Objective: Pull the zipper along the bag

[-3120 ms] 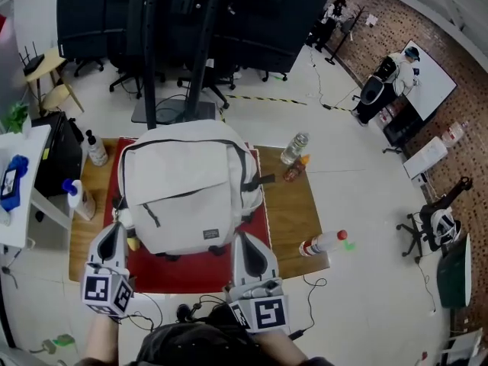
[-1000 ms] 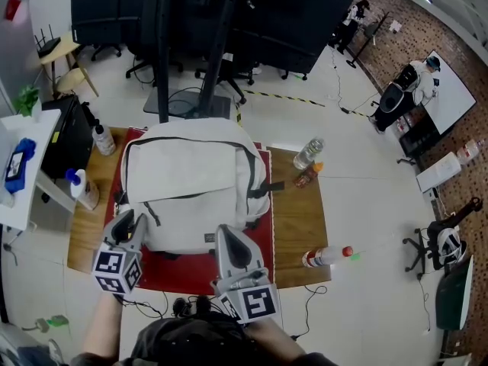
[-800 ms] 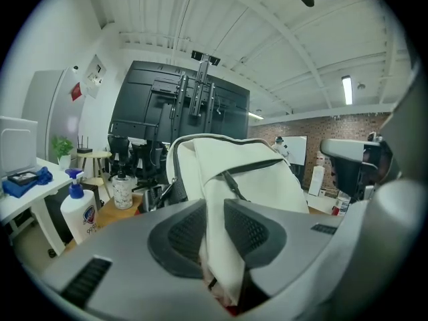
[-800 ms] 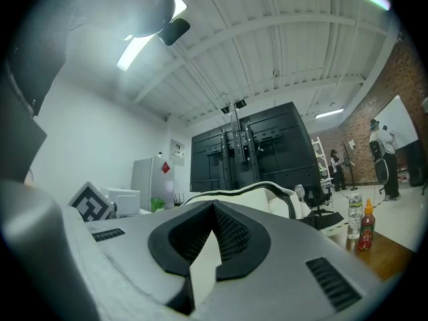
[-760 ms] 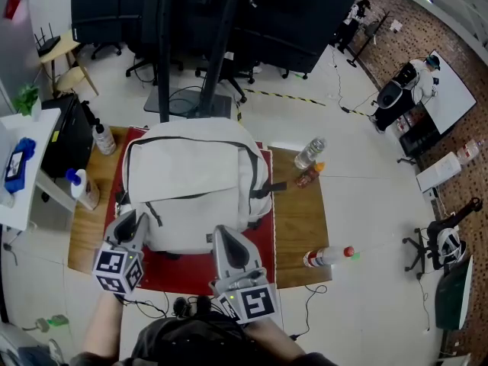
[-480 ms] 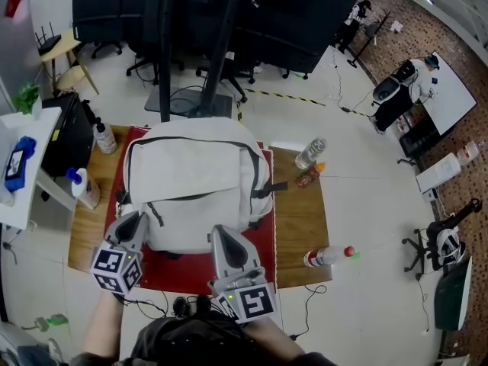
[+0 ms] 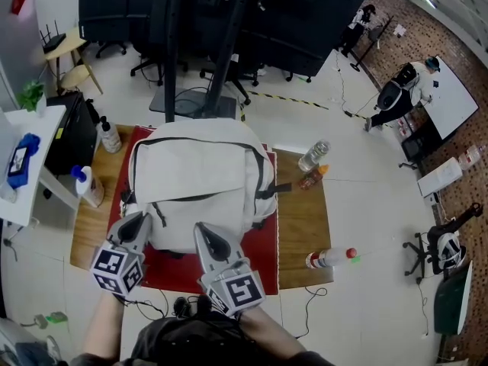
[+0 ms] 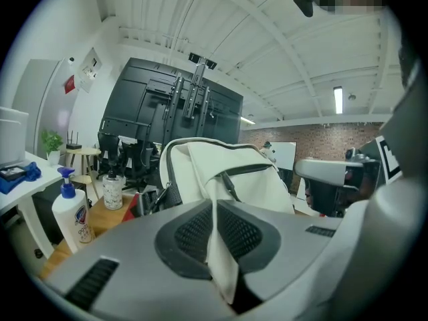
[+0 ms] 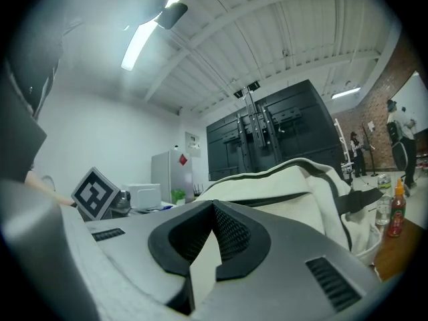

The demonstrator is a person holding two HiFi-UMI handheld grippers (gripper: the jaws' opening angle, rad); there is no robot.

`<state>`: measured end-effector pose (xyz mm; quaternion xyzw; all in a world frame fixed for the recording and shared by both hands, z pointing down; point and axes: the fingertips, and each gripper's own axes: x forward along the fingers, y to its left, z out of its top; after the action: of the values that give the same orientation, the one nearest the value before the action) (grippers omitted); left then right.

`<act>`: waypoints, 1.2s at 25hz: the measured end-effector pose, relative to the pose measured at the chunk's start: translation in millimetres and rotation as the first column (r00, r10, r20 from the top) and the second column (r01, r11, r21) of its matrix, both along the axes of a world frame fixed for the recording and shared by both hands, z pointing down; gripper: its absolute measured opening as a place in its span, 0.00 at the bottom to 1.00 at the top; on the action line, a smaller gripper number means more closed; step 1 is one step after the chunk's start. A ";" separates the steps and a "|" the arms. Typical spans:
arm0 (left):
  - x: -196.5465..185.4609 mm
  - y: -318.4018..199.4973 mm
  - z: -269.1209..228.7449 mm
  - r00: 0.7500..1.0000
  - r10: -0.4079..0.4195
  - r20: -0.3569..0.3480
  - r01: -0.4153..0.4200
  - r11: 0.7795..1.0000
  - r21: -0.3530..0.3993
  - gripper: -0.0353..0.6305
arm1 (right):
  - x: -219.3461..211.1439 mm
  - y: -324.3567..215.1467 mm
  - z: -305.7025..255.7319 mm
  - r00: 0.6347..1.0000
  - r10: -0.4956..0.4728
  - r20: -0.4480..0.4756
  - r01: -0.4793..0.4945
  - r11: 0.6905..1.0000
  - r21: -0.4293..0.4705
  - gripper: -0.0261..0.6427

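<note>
A light grey backpack [image 7: 198, 181] lies on a red mat [image 7: 263, 250] on a wooden table [image 7: 301, 219]. A dark zipper line [image 7: 252, 155] runs round its top, and a pocket zipper [image 7: 194, 197] crosses its front. My left gripper [image 7: 142, 219] is at the bag's near left corner. Its jaws have just been closing, and in the left gripper view a fold of bag fabric [image 8: 219, 259] is pinched between the left gripper's [image 8: 214, 206] pads. My right gripper [image 7: 200, 231] is shut with nothing in it, its tip at the bag's near edge. The right gripper view looks past the right gripper [image 9: 212, 209] onto the backpack [image 9: 287, 186].
A pump bottle [image 7: 88, 185] and a small bottle [image 7: 110, 136] stand at the table's left edge. At the right stand a clear bottle [image 7: 314, 155] and an orange one [image 7: 313, 177], and a red-capped bottle [image 7: 329, 258] lies near the front right corner.
My right gripper has slid left along the bag's near edge, toward the left gripper. The left gripper has stayed at the corner and its fingers have drawn together.
</note>
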<state>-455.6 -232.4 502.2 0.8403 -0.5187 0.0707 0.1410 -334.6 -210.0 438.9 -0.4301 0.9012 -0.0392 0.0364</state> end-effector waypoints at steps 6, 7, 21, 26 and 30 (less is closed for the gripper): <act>-2.6 -0.9 0.9 1.000 0.013 -0.009 -0.013 1.000 0.004 0.13 | -35.5 -4.8 13.0 0.997 -0.055 -0.054 0.054 0.998 -0.025 0.05; -2.8 -1.0 1.1 1.000 0.016 -0.010 -0.016 1.000 0.004 0.13 | -41.1 -4.8 15.2 0.996 -0.065 -0.062 0.063 0.997 -0.035 0.05; -6.5 0.5 -0.6 0.999 0.047 -0.021 -0.047 0.999 0.006 0.13 | -87.5 -20.3 46.3 0.982 -0.127 -0.142 0.105 0.983 -0.149 0.17; -5.8 1.2 -1.8 0.998 0.058 -0.030 -0.058 0.998 0.006 0.13 | -97.4 -28.5 55.8 0.969 -0.124 -0.215 0.094 0.985 -0.145 0.18; -7.3 1.3 -1.5 0.997 0.063 -0.034 -0.063 0.998 0.009 0.13 | -108.5 -29.1 60.5 0.959 -0.124 -0.254 0.091 0.986 -0.138 0.18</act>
<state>-462.9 -231.2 500.7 0.8579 -0.4896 0.0586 0.1443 -443.1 -239.2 499.4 -0.3833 0.9159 -0.0405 -0.1122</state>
